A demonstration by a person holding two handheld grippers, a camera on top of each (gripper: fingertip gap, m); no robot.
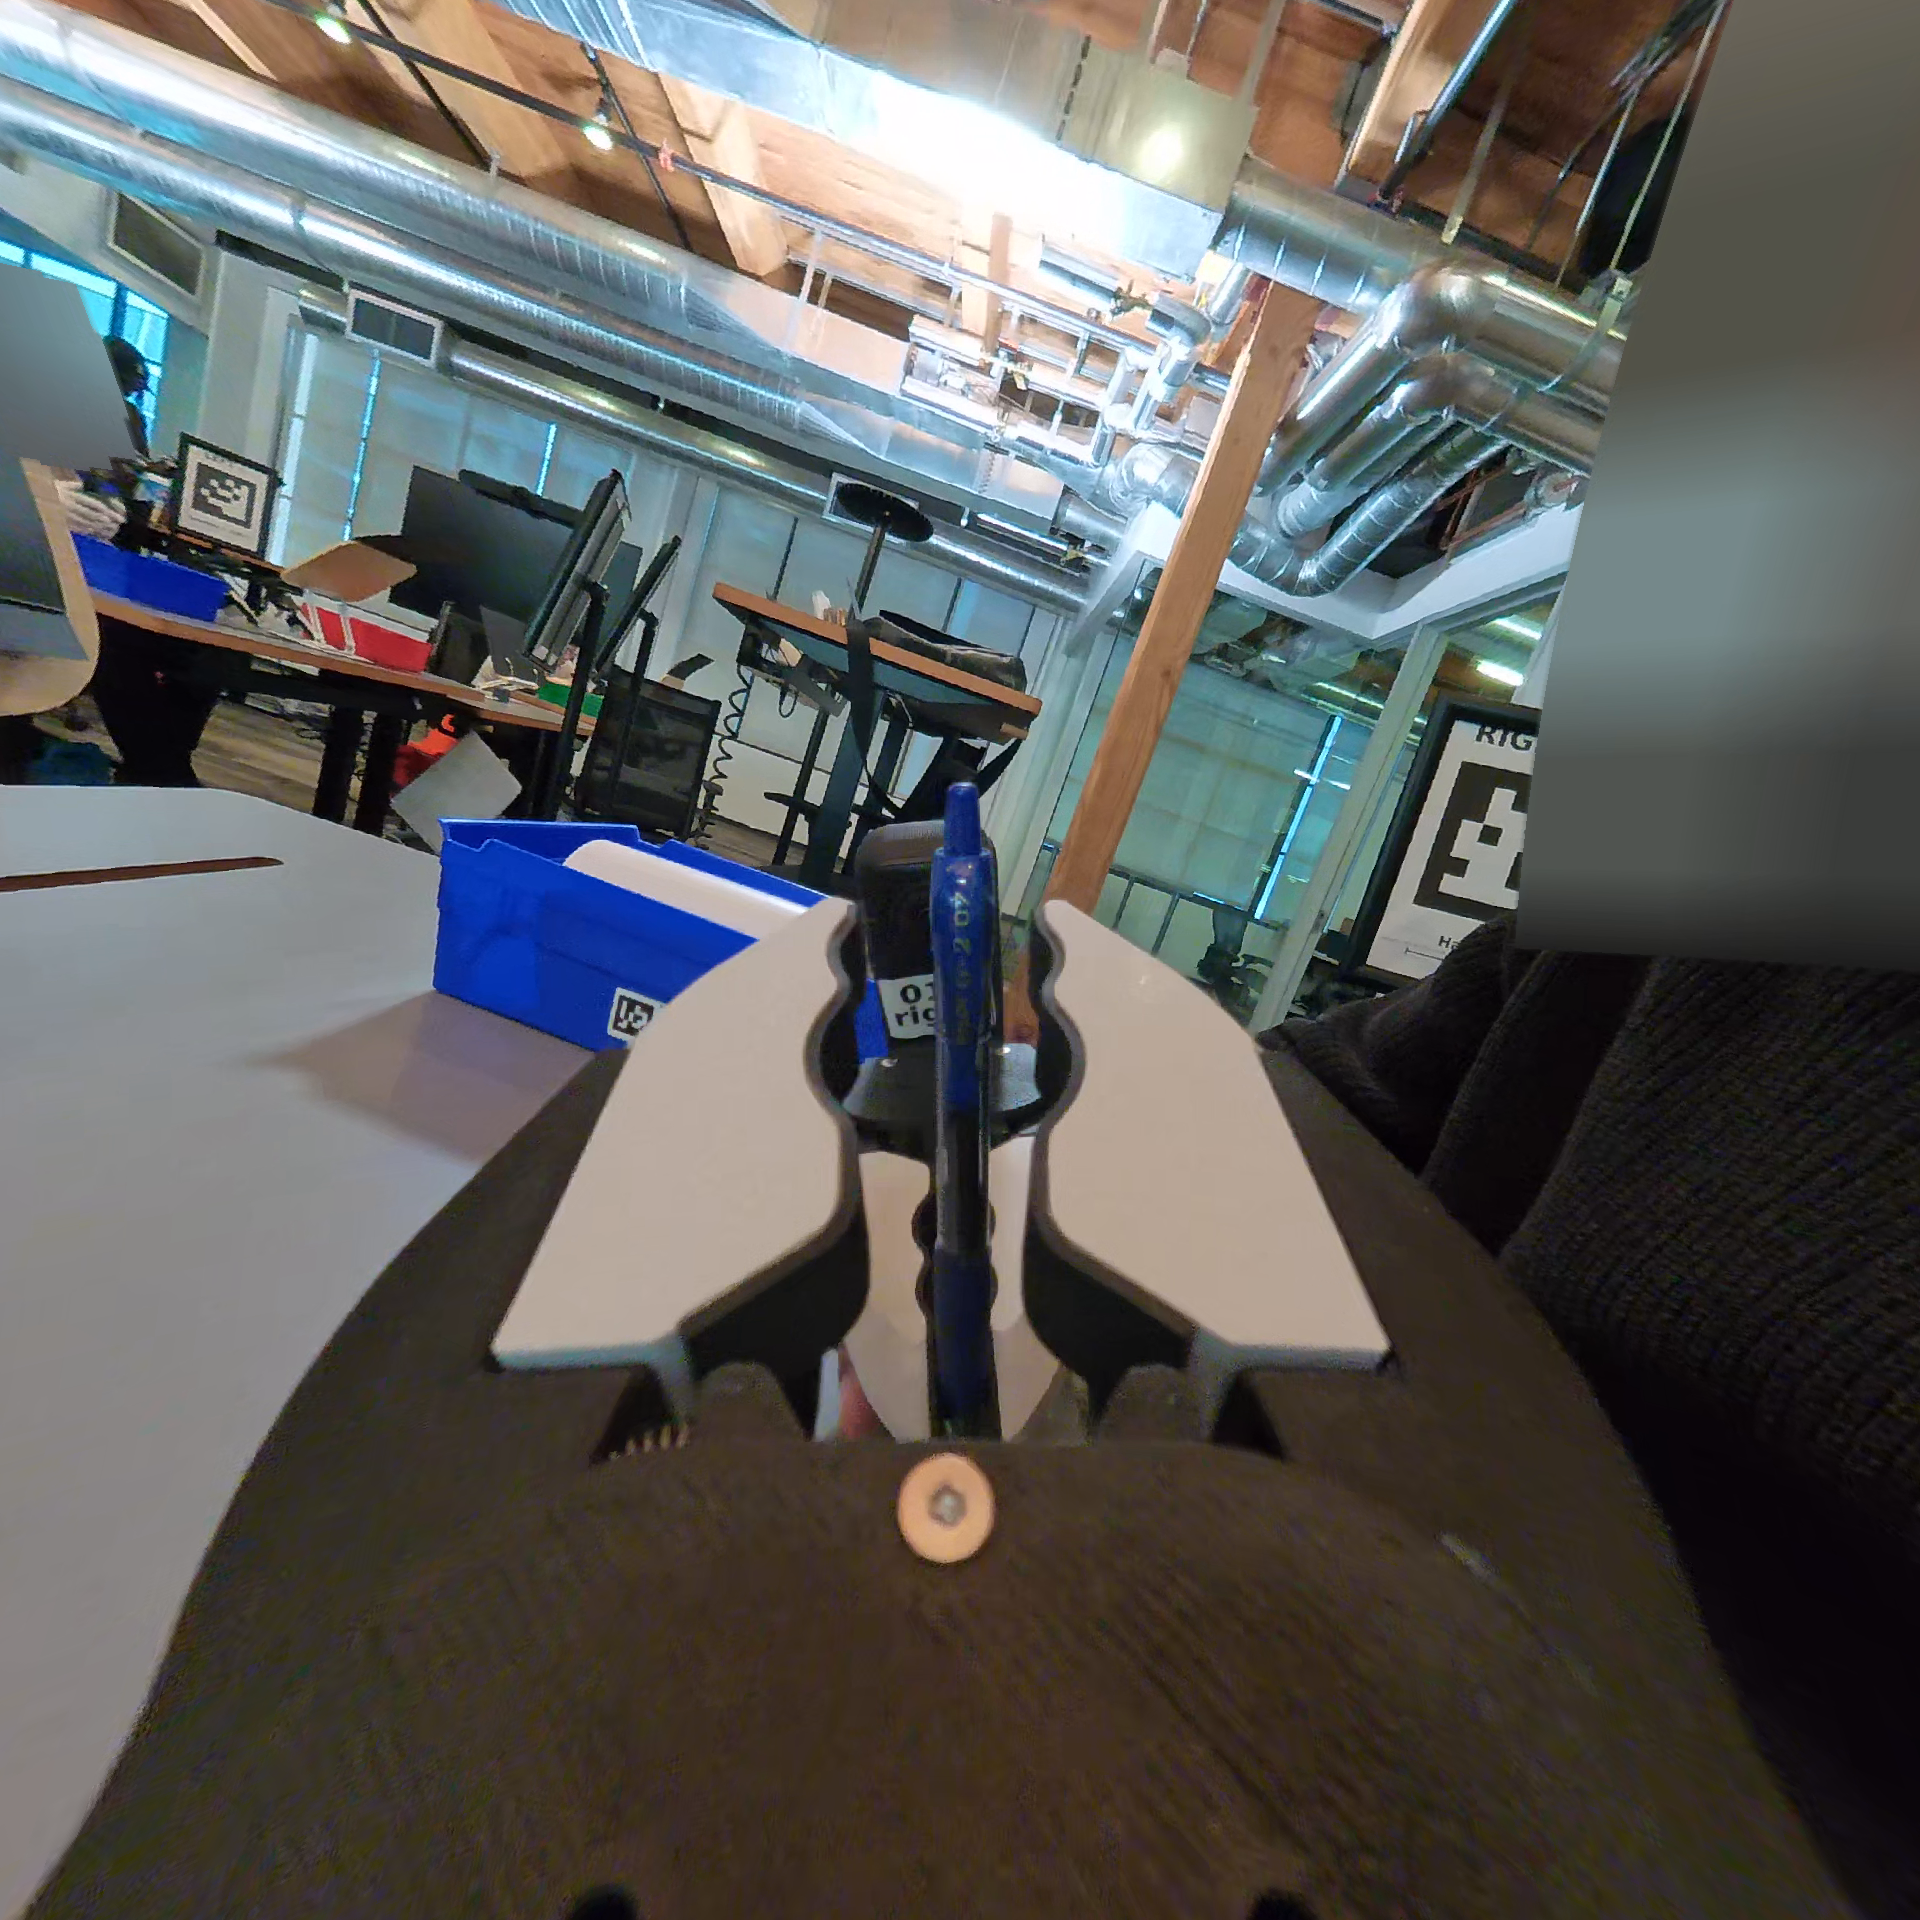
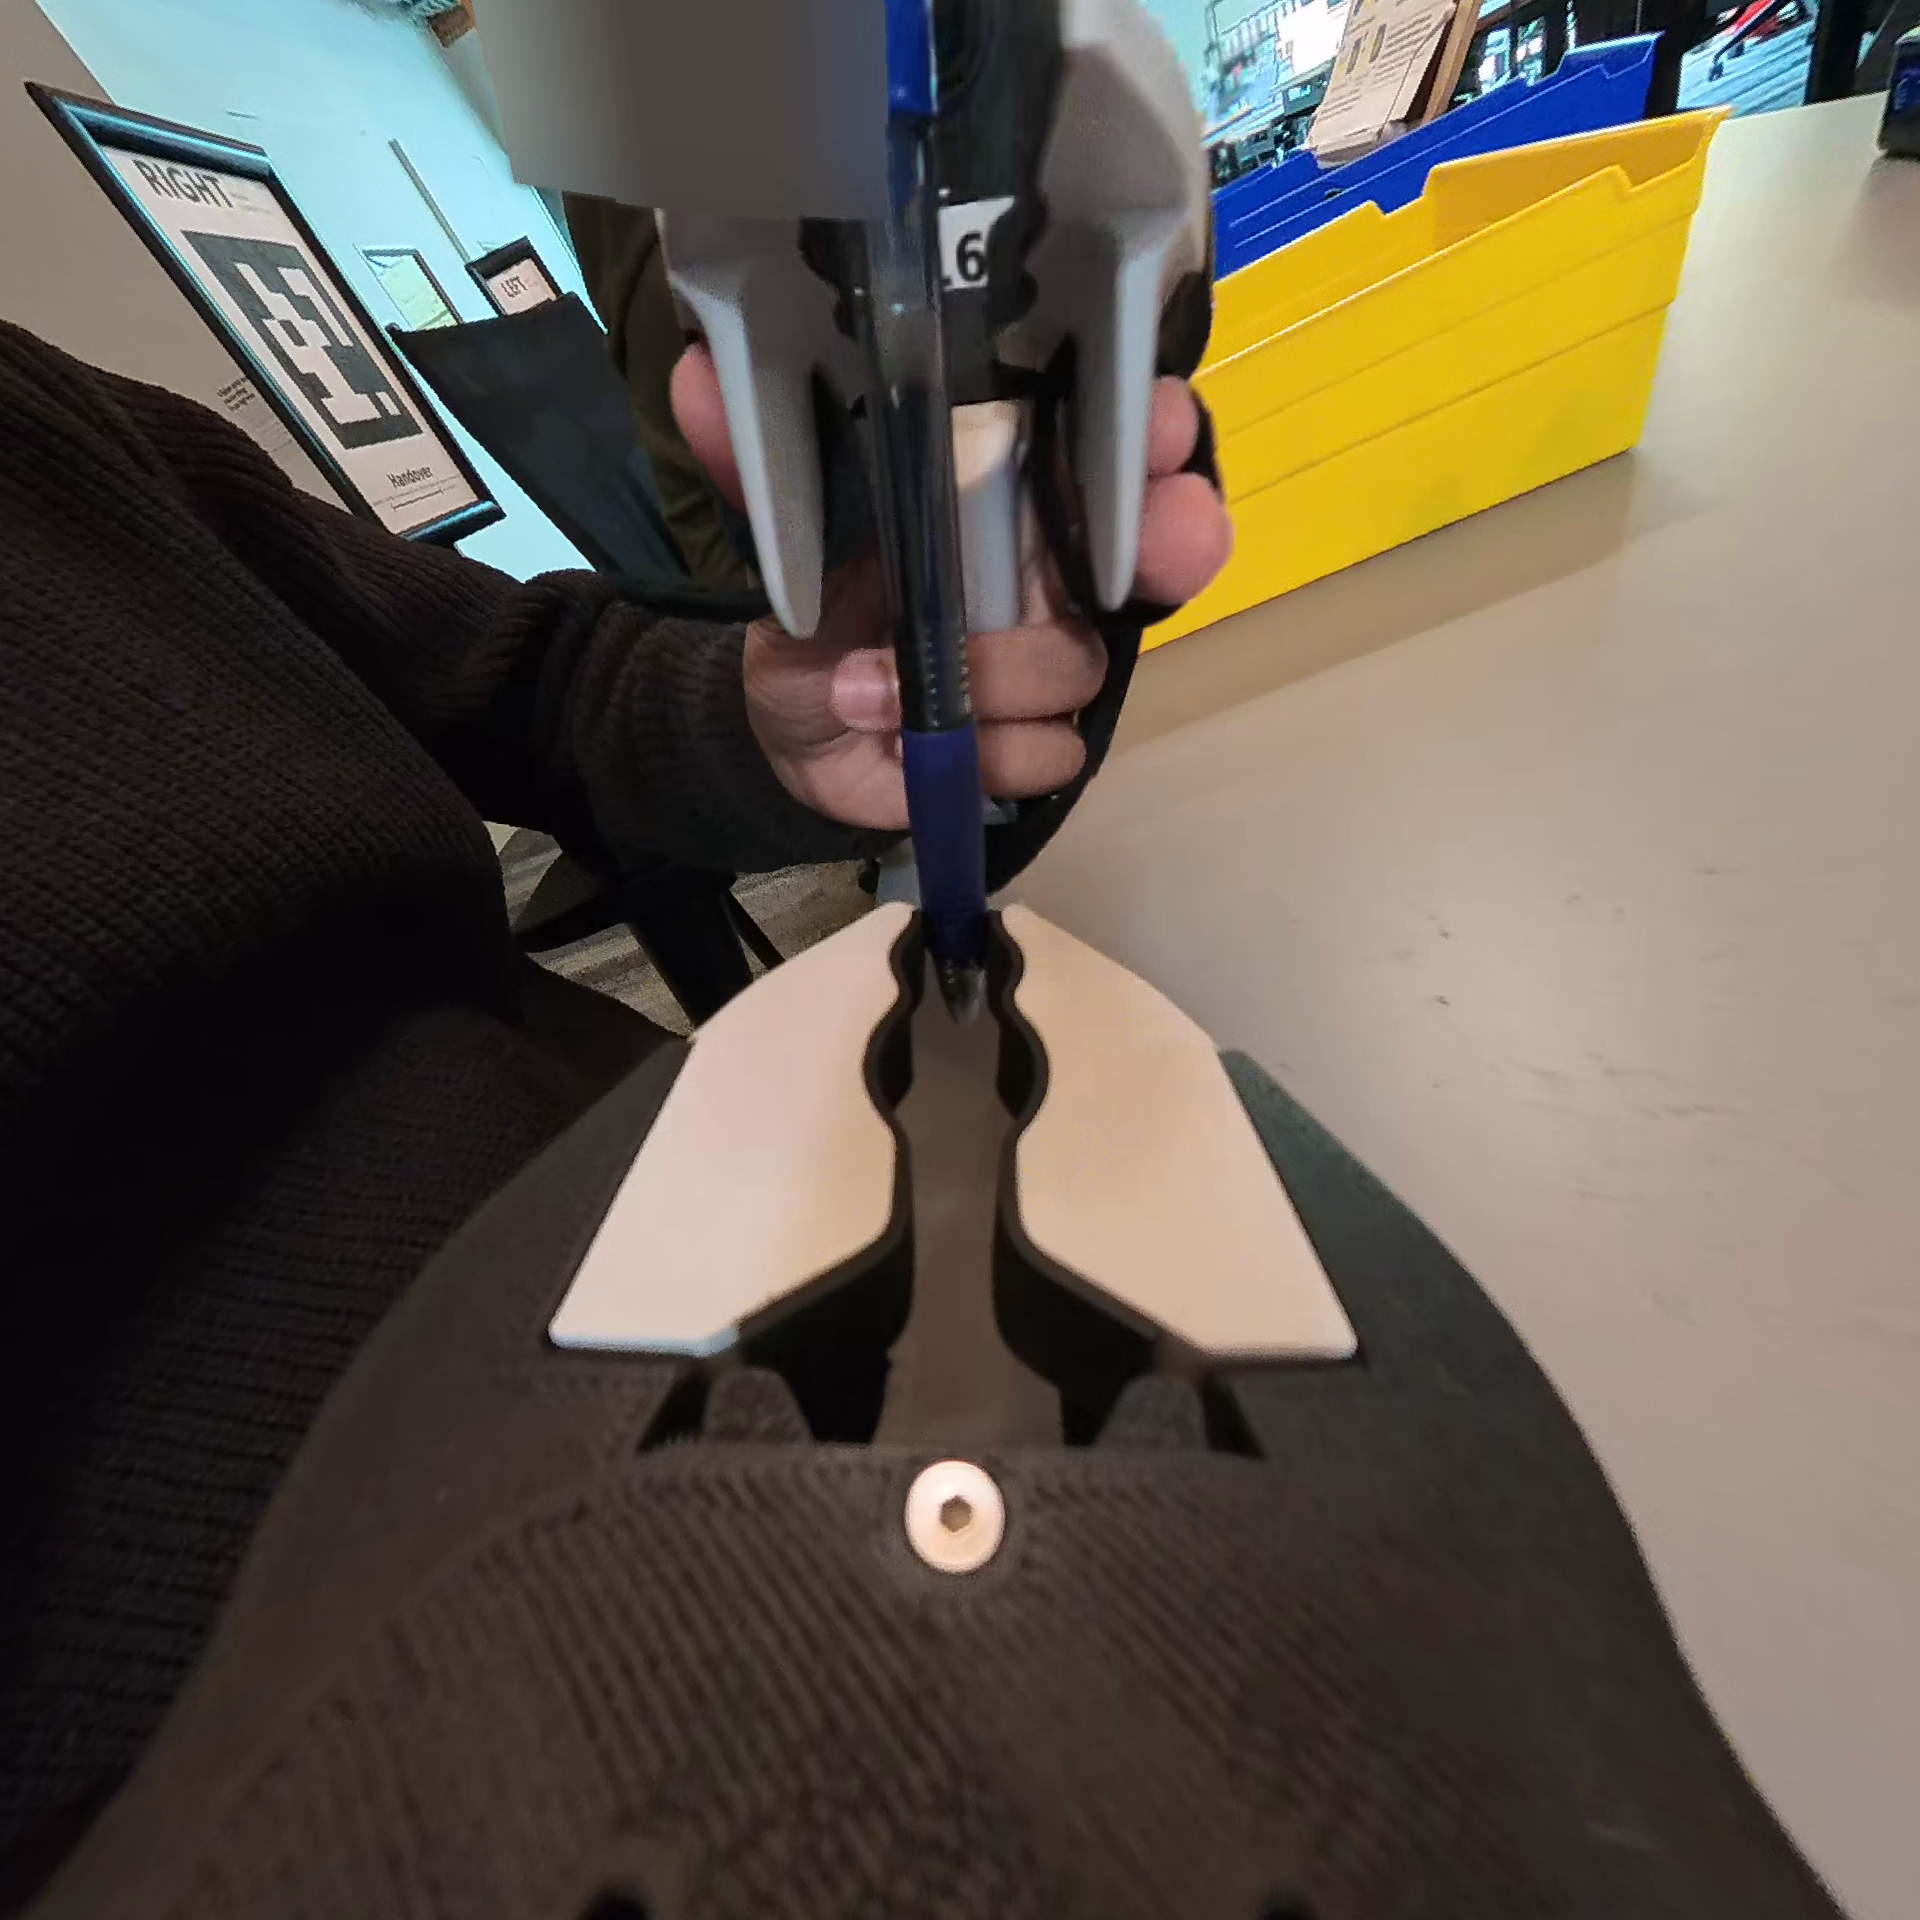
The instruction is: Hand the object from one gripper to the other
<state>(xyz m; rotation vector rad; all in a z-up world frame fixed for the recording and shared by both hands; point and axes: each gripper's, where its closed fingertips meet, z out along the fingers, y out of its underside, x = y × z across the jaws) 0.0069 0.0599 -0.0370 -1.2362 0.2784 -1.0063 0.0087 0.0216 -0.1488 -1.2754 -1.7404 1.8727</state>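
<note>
The blue pen hangs in the air between your two grippers, above the near edge of the grey table, its tip pointing down into the mouth of your right gripper. That gripper's white fingers stand only narrowly apart, with the pen's tip between their ends; you cannot tell whether they already press on it. Your left gripper is spread wide, its fingers well clear of the pen's barrel on both sides, and whether anything in it has hold of the pen cannot be told. Your hand wraps that gripper's handle. A yellow bin sits farther back on the table, a blue bin just behind it.
</note>
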